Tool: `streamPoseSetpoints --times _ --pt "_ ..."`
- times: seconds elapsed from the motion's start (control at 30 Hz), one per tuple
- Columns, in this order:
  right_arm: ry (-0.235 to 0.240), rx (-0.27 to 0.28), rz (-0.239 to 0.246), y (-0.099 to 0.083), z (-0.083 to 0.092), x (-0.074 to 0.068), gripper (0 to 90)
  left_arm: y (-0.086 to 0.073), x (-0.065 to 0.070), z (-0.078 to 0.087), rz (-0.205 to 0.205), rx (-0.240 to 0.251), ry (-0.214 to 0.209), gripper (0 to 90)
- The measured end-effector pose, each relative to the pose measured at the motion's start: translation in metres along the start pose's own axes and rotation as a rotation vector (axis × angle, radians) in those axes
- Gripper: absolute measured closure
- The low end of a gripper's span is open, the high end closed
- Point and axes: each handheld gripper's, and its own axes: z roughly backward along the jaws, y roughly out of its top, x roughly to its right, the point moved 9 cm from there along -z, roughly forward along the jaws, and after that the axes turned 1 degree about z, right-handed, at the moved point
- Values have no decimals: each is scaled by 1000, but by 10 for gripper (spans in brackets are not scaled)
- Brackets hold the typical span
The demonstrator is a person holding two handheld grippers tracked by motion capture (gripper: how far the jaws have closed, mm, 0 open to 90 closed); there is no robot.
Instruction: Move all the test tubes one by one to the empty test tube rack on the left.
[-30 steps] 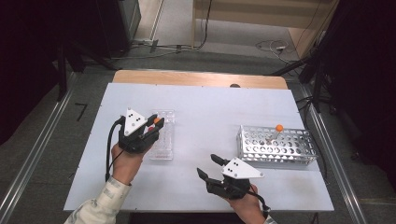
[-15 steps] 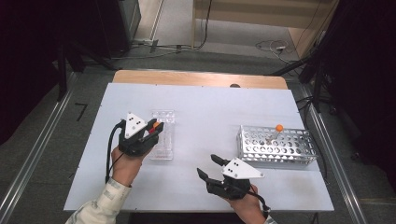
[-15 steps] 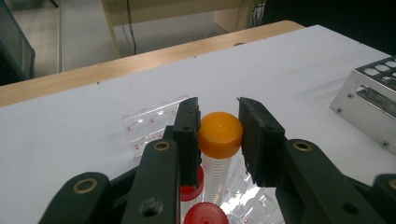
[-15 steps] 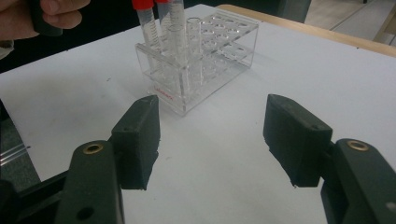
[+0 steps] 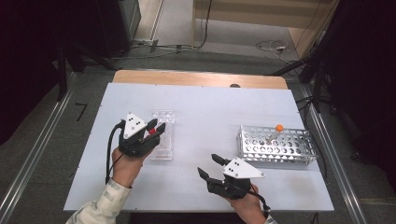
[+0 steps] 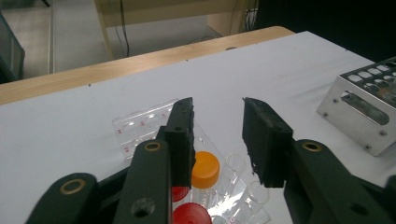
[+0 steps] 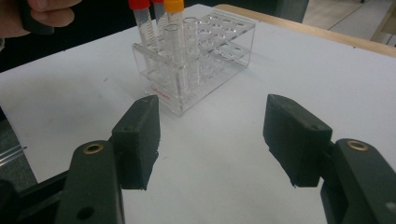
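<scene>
The left gripper (image 5: 156,127), jaws just parted with nothing pinched between them, hangs over the capped tubes (image 6: 205,169) in the clear rack (image 5: 162,135), so lowering onto one cap seems next, while the right gripper (image 5: 209,166) waits wide open near the metal rack (image 5: 275,145).

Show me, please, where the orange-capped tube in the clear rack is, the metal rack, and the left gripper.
orange-capped tube (image 6: 205,169), left gripper view, on its cap.
metal rack (image 5: 275,147), high view, on its perforated top.
left gripper (image 6: 217,135), left gripper view, midway between its fingertips.
</scene>
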Motion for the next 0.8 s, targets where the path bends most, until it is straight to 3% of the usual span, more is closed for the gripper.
streamPoseSetpoints --times 0.1,0.17,0.37,0.53,0.6,0.8 --pt "-12 4 -3 0 2 5 351 2 2 3 23 7 -9 560" --pt "-27 7 -13 0 5 11 350 3 2 6 37 10 -8 460" --pt "-103 20 -59 0 24 44 350 2 7 9 71 -15 -39 226" --pt "-173 42 -95 -1 41 73 351 5 12 15 55 19 -38 211" --pt "-199 41 -111 -3 47 83 351 6 11 19 68 31 -42 211" --pt "-287 40 -139 -12 65 115 351 4 10 23 75 29 -43 207"
